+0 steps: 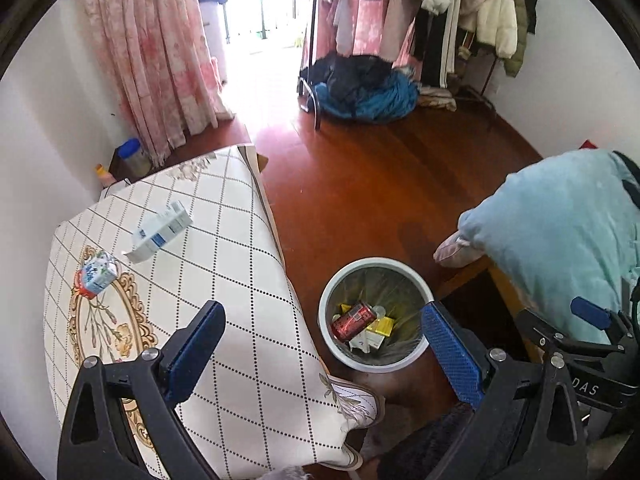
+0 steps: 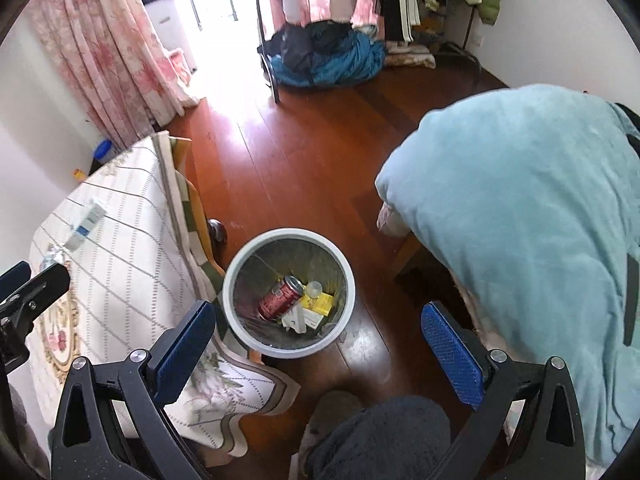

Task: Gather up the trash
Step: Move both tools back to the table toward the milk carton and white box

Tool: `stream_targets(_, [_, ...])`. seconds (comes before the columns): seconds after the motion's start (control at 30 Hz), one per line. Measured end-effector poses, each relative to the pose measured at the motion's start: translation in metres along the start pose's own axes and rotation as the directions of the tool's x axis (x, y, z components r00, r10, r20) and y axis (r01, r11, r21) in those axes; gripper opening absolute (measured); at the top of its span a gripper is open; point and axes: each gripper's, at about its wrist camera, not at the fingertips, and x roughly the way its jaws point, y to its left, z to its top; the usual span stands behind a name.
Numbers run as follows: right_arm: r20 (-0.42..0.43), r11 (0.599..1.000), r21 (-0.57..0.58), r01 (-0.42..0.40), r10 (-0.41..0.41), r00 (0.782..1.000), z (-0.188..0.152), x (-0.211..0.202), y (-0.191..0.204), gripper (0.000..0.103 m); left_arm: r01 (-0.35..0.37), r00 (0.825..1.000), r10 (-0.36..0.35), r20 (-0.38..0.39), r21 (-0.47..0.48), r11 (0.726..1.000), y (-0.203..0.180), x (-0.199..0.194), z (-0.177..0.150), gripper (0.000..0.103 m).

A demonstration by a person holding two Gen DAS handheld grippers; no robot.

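Note:
A white round bin (image 1: 332, 344) (image 2: 230, 300) stands on the wood floor beside the table. In it lie a red can (image 1: 354, 320) (image 2: 280, 298), yellow boxes (image 2: 320, 304) and white scraps. On the tablecloth (image 1: 224, 264) lie a white and blue carton (image 1: 162, 230) (image 2: 86, 220) and a small colourful carton (image 1: 96, 274). My left gripper (image 1: 324, 320) is open and empty, above the table edge and bin. My right gripper (image 2: 318, 320) is open and empty above the bin. The right gripper also shows at the right edge of the left wrist view (image 1: 592, 316).
A light blue blanket (image 2: 520, 220) (image 1: 560, 232) covers furniture on the right. A clothes rack (image 1: 420, 20) with a heap of dark and blue clothes (image 1: 364, 88) stands at the back. Pink curtains (image 1: 152, 60) hang at the left. A dark slipper (image 2: 380, 436) is at the bottom.

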Motion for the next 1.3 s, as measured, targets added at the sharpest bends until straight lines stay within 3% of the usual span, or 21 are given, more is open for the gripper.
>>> stream_targets(0.23, [0.052,0.997,0.012,-0.081,0.080,0.995,0.000,-0.050,0.014,0.103,-0.070,0.995,0.074,0.074,-0.052,0.996,0.028,-0.034,0.006,0.101])
stream_targets(0.33, [0.058,0.991,-0.006,-0.134,0.135,0.989,0.009,-0.057,0.035,0.103,-0.121,0.987,0.132,0.086,-0.125,0.985,0.062,-0.036,0.009,0.101])
stream_targets(0.43, [0.045,0.982,-0.058,-0.178,0.181,0.982,0.022,-0.049,0.071,0.103,-0.206,0.971,0.227,0.076,-0.217,0.954,0.111,-0.029,0.008,0.101])
stream_targets(0.5, [0.018,0.975,-0.105,-0.197,0.200,0.980,0.031,-0.038,0.102,0.103,-0.270,0.955,0.294,0.048,-0.279,0.921,0.148,-0.018,0.003,0.101])
stream_targets(0.57, [-0.022,0.964,-0.151,-0.218,0.217,0.976,0.041,-0.020,0.139,0.103,-0.355,0.926,0.377,-0.006,-0.353,0.866,0.193,0.000,-0.005,0.101])
stream_targets(0.67, [-0.114,0.945,-0.199,-0.261,0.242,0.964,0.056,0.020,0.204,0.103,-0.441,0.893,0.434,-0.120,-0.431,0.787,0.259,0.031,-0.023,0.101])
stream_targets(0.7, [-0.144,0.940,-0.198,-0.278,0.252,0.957,0.061,0.034,0.224,0.103,-0.473,0.878,0.450,-0.165,-0.457,0.754,0.284,0.043,-0.031,0.101])
stream_targets(0.8, [-0.208,0.936,-0.176,-0.305,0.268,0.941,0.075,0.077,0.273,0.103,-0.527,0.848,0.466,-0.252,-0.496,0.690,0.333,0.066,-0.051,0.101])
stream_targets(0.9, [-0.268,0.943,-0.075,-0.325,0.295,0.917,0.089,0.125,0.322,0.103,-0.581,0.812,0.497,-0.306,-0.493,0.647,0.371,0.086,-0.065,0.101])
stream_targets(1.0, [-0.299,0.949,0.023,-0.316,0.308,0.903,0.100,0.171,0.366,0.103,-0.619,0.785,0.529,-0.322,-0.444,0.648,0.393,0.104,-0.070,0.101])
stream_targets(1.1, [-0.323,0.953,0.094,-0.287,0.302,0.897,0.102,0.208,0.400,0.103,-0.638,0.770,0.555,-0.316,-0.373,0.674,0.401,0.115,-0.068,0.101])
stream_targets(1.2, [-0.331,0.955,0.136,-0.263,0.294,0.896,0.102,0.235,0.426,0.102,-0.641,0.766,0.572,-0.294,-0.283,0.713,0.401,0.124,-0.063,0.101])
stream_targets(1.3, [-0.325,0.965,0.099,-0.242,0.262,0.909,0.101,0.247,0.447,0.082,-0.627,0.775,0.583,-0.245,-0.188,0.756,0.395,0.125,-0.054,0.101])
